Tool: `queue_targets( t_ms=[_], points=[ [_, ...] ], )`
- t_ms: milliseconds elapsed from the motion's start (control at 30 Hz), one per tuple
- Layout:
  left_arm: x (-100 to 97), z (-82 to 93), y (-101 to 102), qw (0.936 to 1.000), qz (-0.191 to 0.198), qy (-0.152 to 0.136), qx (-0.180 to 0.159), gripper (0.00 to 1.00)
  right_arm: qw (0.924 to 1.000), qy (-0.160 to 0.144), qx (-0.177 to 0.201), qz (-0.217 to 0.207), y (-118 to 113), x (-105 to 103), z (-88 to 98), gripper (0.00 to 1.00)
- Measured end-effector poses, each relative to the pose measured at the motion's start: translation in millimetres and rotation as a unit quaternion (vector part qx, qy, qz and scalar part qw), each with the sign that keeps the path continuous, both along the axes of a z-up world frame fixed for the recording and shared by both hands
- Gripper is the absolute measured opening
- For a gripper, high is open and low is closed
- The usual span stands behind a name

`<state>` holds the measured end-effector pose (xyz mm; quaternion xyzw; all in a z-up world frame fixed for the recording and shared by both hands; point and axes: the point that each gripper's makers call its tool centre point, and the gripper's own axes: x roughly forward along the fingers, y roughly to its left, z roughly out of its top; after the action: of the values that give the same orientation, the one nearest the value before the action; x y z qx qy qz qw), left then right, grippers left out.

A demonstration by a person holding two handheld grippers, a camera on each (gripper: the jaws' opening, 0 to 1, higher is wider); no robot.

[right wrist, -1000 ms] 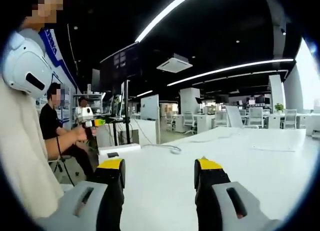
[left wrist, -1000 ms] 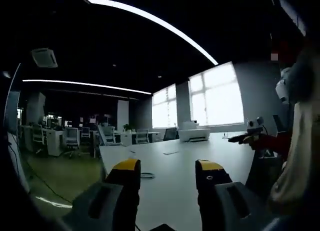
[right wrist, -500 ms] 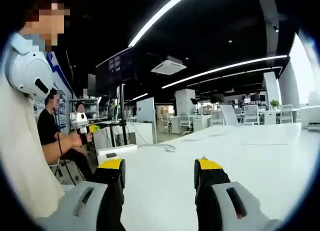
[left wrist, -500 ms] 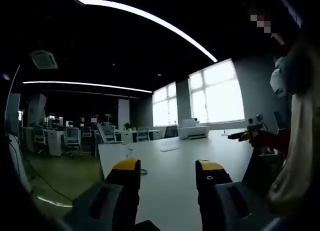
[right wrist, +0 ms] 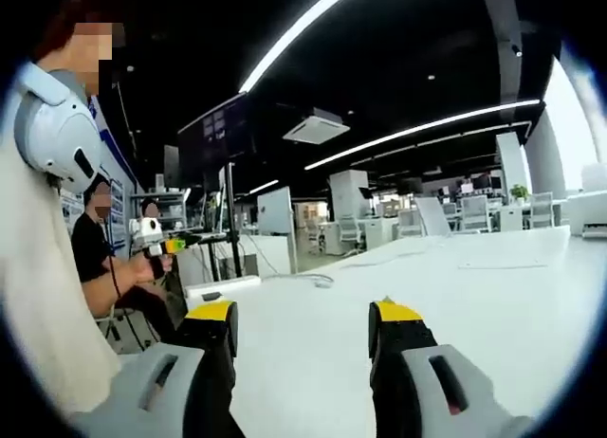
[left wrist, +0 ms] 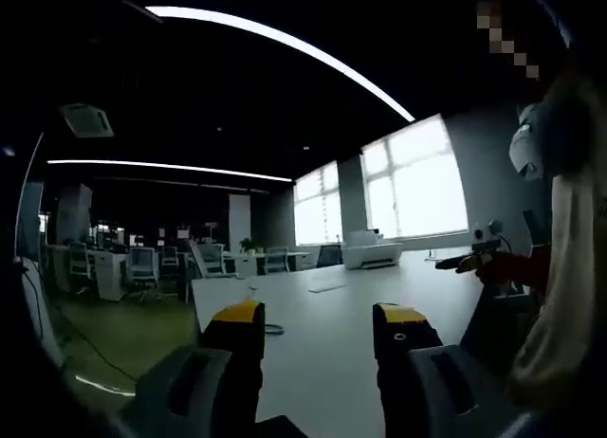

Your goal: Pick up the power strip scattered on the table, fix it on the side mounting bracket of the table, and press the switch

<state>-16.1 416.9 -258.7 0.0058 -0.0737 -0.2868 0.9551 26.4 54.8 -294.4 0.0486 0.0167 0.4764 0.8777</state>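
In the right gripper view a white power strip (right wrist: 224, 287) lies at the left edge of the white table (right wrist: 474, 305), with its cable (right wrist: 308, 280) trailing off to the right. My right gripper (right wrist: 303, 313) hovers over the table short of the strip, open, with nothing between its yellow-tipped jaws. My left gripper (left wrist: 320, 317) is likewise open and empty above the table (left wrist: 322, 362). A small loop of cable (left wrist: 274, 331) lies on the tabletop just right of its left jaw.
A white box-shaped machine (left wrist: 370, 254) and a sheet of paper (left wrist: 324, 288) sit at the table's far end. A seated person (right wrist: 95, 258) holds another gripper device (right wrist: 154, 237) at the left. A monitor on a stand (right wrist: 216, 135) rises behind the strip. Office desks and chairs fill the background.
Both views have shifted and tilted slightly with my hands. Both grippers stay open and empty, and nothing on the table has moved.
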Motion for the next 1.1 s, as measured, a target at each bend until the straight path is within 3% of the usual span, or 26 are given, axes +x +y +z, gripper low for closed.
queue_targets(
  t_ms=[333, 633, 667, 833, 900, 1000, 1100],
  points=[
    [-5.1, 0.9, 12.5, 0.9998, 0.014, -0.001, -0.016, 0.53, 0.9999, -0.005, -0.006, 0.010, 6.9, 0.5, 2.5, 0.51],
    [-0.6, 3.3, 38.4, 0.9982, 0.053, 0.025, -0.014, 0.53, 0.9999, -0.007, -0.006, 0.010, 7.5, 6.6, 7.2, 0.49],
    [1.1, 3.2, 46.2, 0.9967, 0.071, 0.035, -0.014, 0.52, 0.9998, -0.006, -0.010, 0.014, 8.6, 7.8, 8.8, 0.49],
    [-2.2, 16.3, 67.1, 0.9939, 0.105, 0.030, -0.009, 0.50, 0.9995, -0.014, -0.011, 0.025, 11.6, 10.4, 20.6, 0.47],
    [-3.0, 18.9, 77.7, 0.9912, 0.125, 0.042, -0.013, 0.49, 0.9994, -0.017, -0.011, 0.027, 12.9, 10.4, 23.1, 0.47],
    [-4.5, 13.9, 93.7, 0.9846, 0.153, 0.084, -0.007, 0.47, 0.9992, -0.021, -0.010, 0.031, 15.7, 9.7, 25.7, 0.47],
    [-7.3, 21.2, 104.2, 0.9810, 0.171, 0.089, -0.025, 0.46, 0.9990, -0.024, -0.011, 0.035, 18.8, 7.4, 28.0, 0.47]
  ],
)
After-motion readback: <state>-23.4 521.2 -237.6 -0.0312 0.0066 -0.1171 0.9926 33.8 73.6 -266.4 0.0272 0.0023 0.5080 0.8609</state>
